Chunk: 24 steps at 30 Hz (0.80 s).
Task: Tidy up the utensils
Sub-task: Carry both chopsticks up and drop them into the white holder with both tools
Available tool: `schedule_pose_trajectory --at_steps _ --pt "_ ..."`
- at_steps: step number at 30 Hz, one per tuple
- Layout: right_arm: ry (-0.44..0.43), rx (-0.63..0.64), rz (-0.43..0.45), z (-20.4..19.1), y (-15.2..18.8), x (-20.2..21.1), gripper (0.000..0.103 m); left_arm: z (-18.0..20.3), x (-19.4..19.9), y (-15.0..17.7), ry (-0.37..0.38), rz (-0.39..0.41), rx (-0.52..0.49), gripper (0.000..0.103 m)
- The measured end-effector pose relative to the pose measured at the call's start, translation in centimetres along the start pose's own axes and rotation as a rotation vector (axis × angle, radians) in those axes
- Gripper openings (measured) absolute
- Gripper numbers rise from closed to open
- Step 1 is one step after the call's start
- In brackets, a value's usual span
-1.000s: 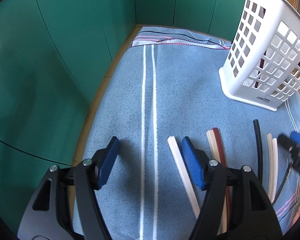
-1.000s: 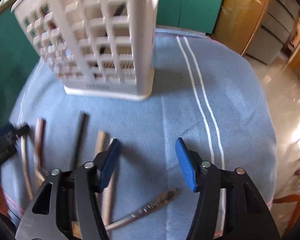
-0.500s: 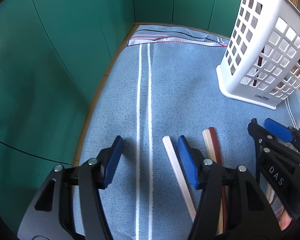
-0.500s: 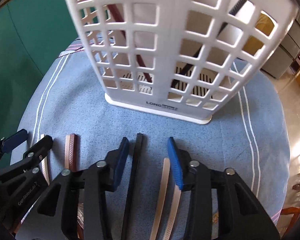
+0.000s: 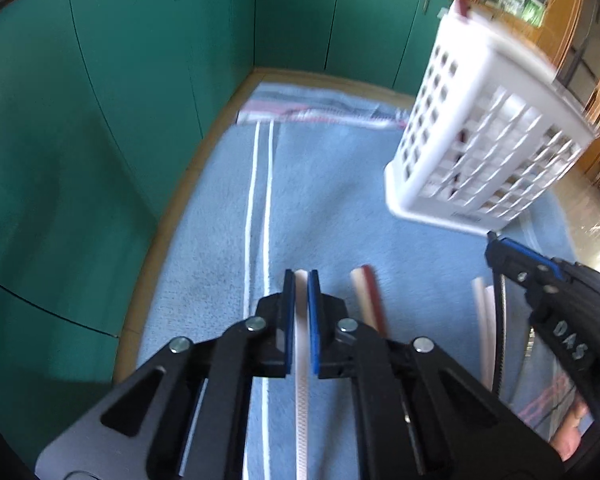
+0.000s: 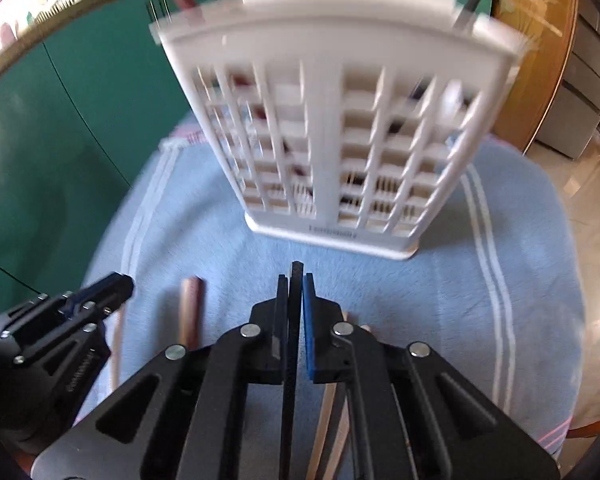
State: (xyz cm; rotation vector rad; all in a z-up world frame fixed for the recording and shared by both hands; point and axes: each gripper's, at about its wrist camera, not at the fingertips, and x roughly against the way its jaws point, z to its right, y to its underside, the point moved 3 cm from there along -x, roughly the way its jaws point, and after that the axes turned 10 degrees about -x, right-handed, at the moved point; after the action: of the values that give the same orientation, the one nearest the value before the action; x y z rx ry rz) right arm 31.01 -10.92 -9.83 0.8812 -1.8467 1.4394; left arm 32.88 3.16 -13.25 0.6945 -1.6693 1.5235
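Grippers angled down, closing: left gripper (image 5: 301, 276) on white handle (image 5: 301, 380), right gripper (image 6: 296, 280) on black handle (image 6: 290, 400).

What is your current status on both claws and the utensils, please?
Left claw closing on white utensil. Right claw closing on black utensil. White basket ahead, path clear.

Left gripper (image 5: 301, 280) points steeply down, its blue-padded jaws closing on a white utensil handle (image 5: 301, 380) that runs between them. Right gripper (image 6: 296, 284) is angled down alike, jaws closing on a black utensil handle (image 6: 290, 392); each gripper shows at the edge of the other's view
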Motion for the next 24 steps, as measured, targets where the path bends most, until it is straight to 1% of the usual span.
schedule_pose_trajectory --at_steps 4,7,8,10,16,18,21,24 --pt "-0.06 -0.006 0.085 0.0 -0.4 5.1 0.007 0.4 3.8 -0.8 0.023 0.079 -0.007 0.006" --pt "-0.089 -0.011 0.143 0.3 -0.8 8.2 0.007 0.9 6.5 -1.2 0.037 0.137 -0.019 0.006" --pt "-0.096 -0.013 0.154 0.4 -1.4 8.8 0.007 1.1 7.5 -1.3 0.04 0.156 -0.023 0.006" --pt "-0.112 -0.017 0.189 0.6 -1.1 11.0 0.007 1.5 9.4 -1.5 0.04 0.195 -0.034 0.006" --pt "-0.126 -0.014 0.256 2.0 -1.7 15.4 0.007 2.9 14.0 -1.7 0.019 0.303 -0.066 0.006" --pt "-0.129 -0.01 0.275 2.3 -1.5 16.3 0.007 3.5 15.2 -1.9 0.01 0.332 -0.078 0.006" --pt "-0.125 -0.006 0.3 2.6 -1.1 17.3 0.007 4.1 16.8 -1.8 0.019 0.369 -0.092 0.006" --pt "-0.117 -0.003 0.343 2.8 -1.0 19.3 0.007 4.5 18.2 -1.9 0.007 0.403 -0.107 0.006"
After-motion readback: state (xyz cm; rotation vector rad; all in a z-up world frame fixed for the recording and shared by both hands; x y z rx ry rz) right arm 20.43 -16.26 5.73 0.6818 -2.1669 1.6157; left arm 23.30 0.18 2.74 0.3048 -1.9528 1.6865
